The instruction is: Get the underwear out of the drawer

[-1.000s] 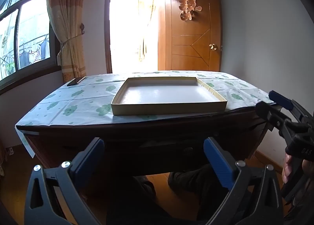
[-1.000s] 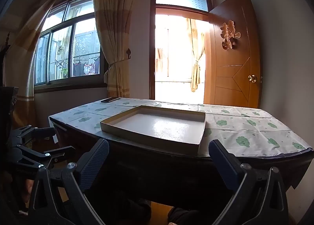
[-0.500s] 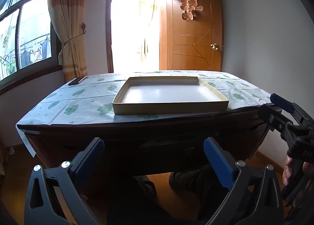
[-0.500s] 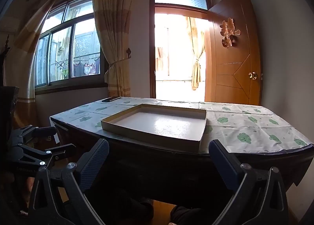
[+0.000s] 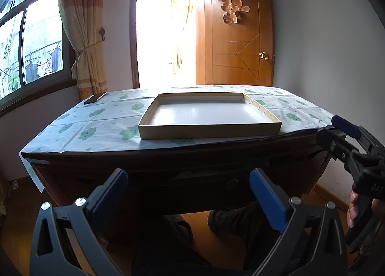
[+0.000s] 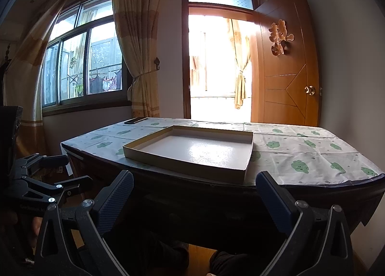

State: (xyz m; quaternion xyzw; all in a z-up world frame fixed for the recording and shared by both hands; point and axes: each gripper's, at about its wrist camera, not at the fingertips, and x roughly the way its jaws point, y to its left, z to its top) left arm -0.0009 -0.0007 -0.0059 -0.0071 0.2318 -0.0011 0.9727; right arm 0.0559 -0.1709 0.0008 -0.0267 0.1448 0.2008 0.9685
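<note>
A dark wooden table stands before me, with a shut drawer (image 5: 204,179) in its front, its round knob (image 5: 232,183) dimly visible; the drawer front is in deep shadow in the right wrist view (image 6: 204,206). No underwear is in view. My left gripper (image 5: 190,194) is open and empty, held in front of the drawer. My right gripper (image 6: 195,194) is open and empty, also short of the table front; it shows at the right edge of the left wrist view (image 5: 346,139).
A shallow empty cardboard tray (image 5: 211,129) lies on the cloud-print tablecloth (image 5: 101,127). A dark phone (image 5: 94,98) lies at the far left corner. My knees (image 5: 240,218) are under the table. An open door (image 5: 238,35) and a window (image 6: 81,59) lie beyond.
Both grippers have drifted slightly; the table sits a little lower in the right wrist view. Both stay open and nothing was taken hold of.
</note>
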